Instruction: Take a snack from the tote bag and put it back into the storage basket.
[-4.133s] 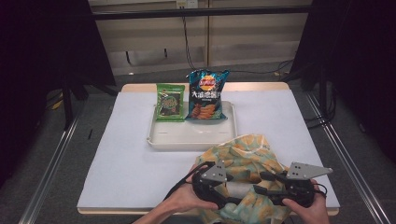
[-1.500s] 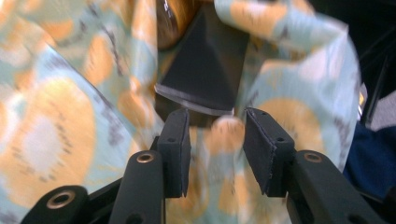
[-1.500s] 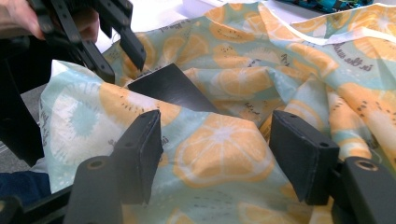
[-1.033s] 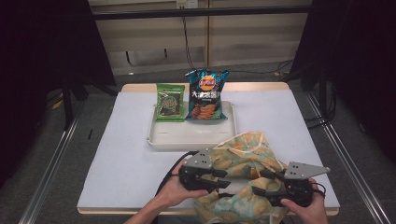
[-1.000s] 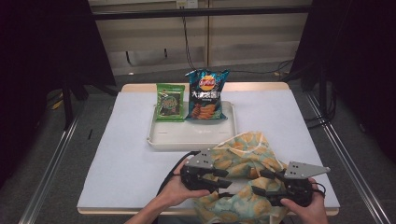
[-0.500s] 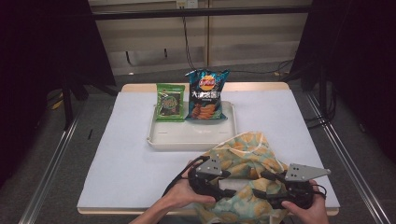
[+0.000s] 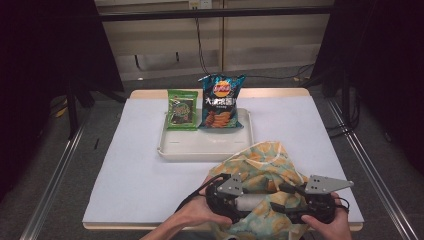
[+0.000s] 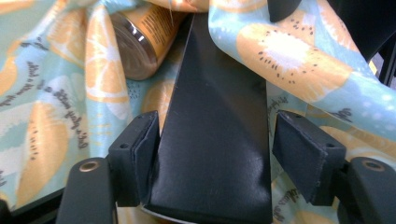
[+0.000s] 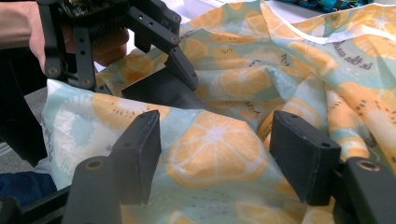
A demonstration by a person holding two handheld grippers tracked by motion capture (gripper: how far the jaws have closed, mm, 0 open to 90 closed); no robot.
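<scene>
Spanning most of the high view, a white tabletop (image 7: 135,165) carries everything. Fruit-print cloth bag (image 7: 265,165), pale blue with orange slices, lies crumpled at the near edge, right of centre, its mouth gaping toward the person. Cream tray (image 7: 205,147) sits at the middle of the tabletop, just beyond the bag, their edges close or touching; can't tell which. On the tray's far rim stand two packets upright, side by side: blue chip bag (image 7: 221,102) on the right, smaller green snack packet (image 7: 181,110) on the left.

Left tool (image 7: 237,202) at the near edge, at the bag's left side, held in the left hand (image 7: 197,215). Left gripper view: a flat black slab (image 8: 215,135) lies between its jaws, running forward into the bag. Left pad sits against the slab's edge, right pad stands clear with a gap; jaws have just been opening, so spread, not pinching. Brown jar with an orange label (image 8: 140,44) lies on its side inside the bag, beyond the slab's far end.

Right tool (image 7: 292,200) at the bag's near right side, in the right hand (image 7: 327,225). Right gripper view: jaws spread wide over a hump of bag cloth (image 9: 215,149); pads not pressing it
</scene>
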